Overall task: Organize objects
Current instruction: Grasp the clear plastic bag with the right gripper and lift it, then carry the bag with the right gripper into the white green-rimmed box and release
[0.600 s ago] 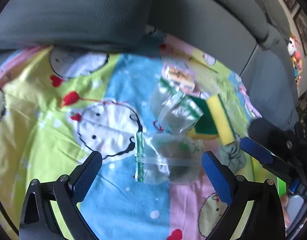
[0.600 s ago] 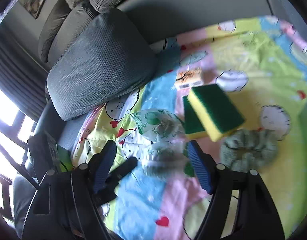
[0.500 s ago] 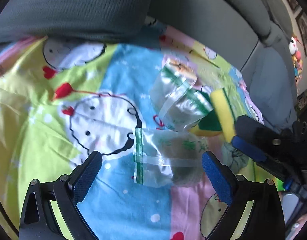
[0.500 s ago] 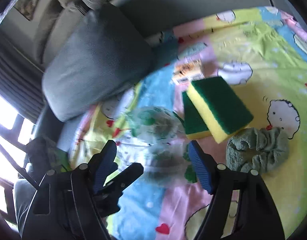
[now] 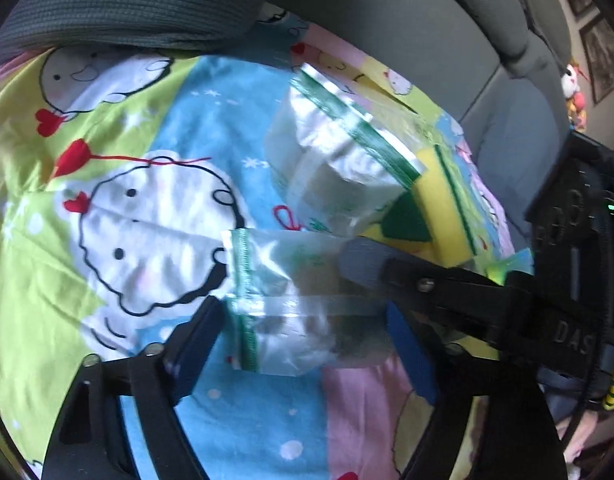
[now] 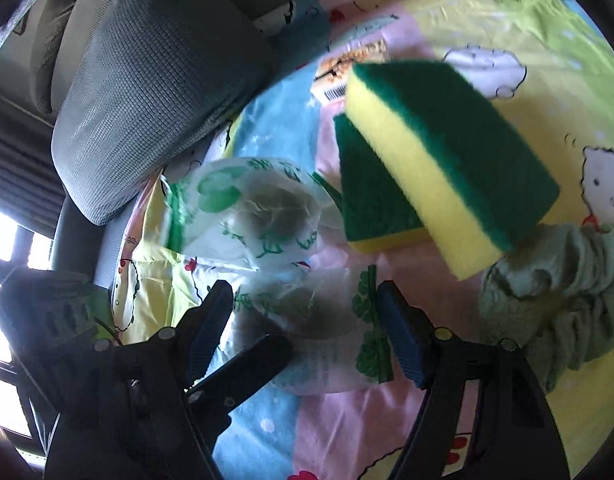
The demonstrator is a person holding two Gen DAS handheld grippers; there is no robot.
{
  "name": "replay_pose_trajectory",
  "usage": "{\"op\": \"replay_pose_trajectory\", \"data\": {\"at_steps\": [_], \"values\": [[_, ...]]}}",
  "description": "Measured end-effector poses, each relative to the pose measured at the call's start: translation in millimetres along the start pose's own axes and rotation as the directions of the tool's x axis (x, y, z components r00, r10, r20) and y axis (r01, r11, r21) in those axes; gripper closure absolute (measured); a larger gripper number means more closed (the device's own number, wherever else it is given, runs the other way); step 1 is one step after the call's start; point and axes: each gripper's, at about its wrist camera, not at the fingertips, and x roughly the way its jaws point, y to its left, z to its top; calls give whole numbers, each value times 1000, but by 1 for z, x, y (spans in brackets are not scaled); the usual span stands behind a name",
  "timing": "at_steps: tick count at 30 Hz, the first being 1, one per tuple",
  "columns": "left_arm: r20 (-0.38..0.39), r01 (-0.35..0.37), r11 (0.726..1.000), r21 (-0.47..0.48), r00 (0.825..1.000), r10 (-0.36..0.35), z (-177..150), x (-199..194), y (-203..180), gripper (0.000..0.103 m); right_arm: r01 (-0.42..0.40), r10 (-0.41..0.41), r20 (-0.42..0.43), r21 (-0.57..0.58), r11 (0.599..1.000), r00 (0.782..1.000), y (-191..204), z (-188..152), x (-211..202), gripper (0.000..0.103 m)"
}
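Right, both of your tools are spread wide and pinching nothing: the left tool point(image 5: 303, 344) straddles the near zip bag point(image 5: 291, 304) on the cartoon sheet point(image 5: 107, 200), and the right tool point(image 6: 307, 336) has come in over that same bag point(image 6: 327, 320) from the other side, one of its fingers point(image 5: 371, 268) lying across the film in the left view. That bag looks feather-light, limp and slick, so expect it to crumple and slide rather than lift cleanly; your best hold is probably the stiffer green zip strip point(image 5: 243, 280) at its left edge, not the loose middle. Just beyond lies a second zip bag point(image 5: 339, 164), resting against the sponges point(image 6: 447, 152). Those are soft, springy and grippy, easy to squeeze across the yellow sides. Further right sits a scrunchie point(image 6: 555, 280), floppy too, touching the upper sponge's corner.
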Motion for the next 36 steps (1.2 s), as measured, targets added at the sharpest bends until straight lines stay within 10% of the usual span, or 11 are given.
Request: {"op": "replay_pose_trajectory", "data": {"at_steps": [21, 36], "values": [[226, 21, 971, 237, 971, -77, -20, -66, -85, 35, -156, 170, 162, -98, 983, 972, 14, -23, -96, 43], [322, 36, 899, 436, 927, -193, -47, -77, -187, 35, -184, 204, 408, -87, 979, 890, -20, -54, -202, 42]]}}
